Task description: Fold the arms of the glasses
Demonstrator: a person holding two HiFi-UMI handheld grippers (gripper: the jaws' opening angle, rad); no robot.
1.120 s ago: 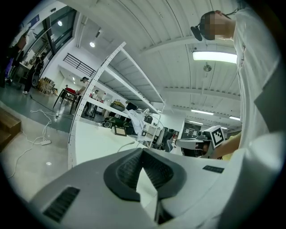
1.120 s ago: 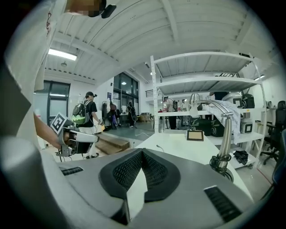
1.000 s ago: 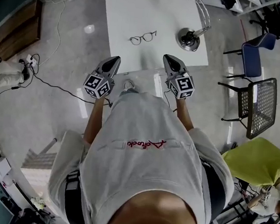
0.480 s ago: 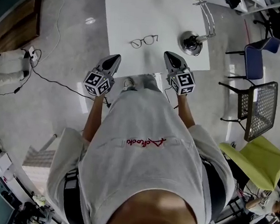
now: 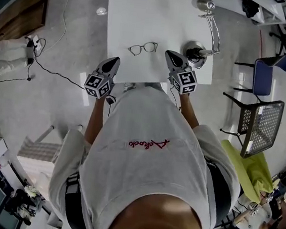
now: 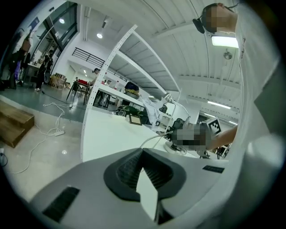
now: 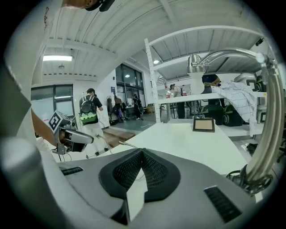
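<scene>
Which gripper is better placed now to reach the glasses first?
Probably right. The right gripper hangs over the table, its tip level with the glasses; the left gripper sits farther back, at the table's corner.

The head camera looks steeply down past the person's torso [image 5: 144, 152] onto the near edge of the white table [image 5: 143, 15], while the cameras on the left gripper [image 5: 115, 61] and right gripper [image 5: 169, 53] sit close behind their jaws, facing low across that shared tabletop.
</scene>
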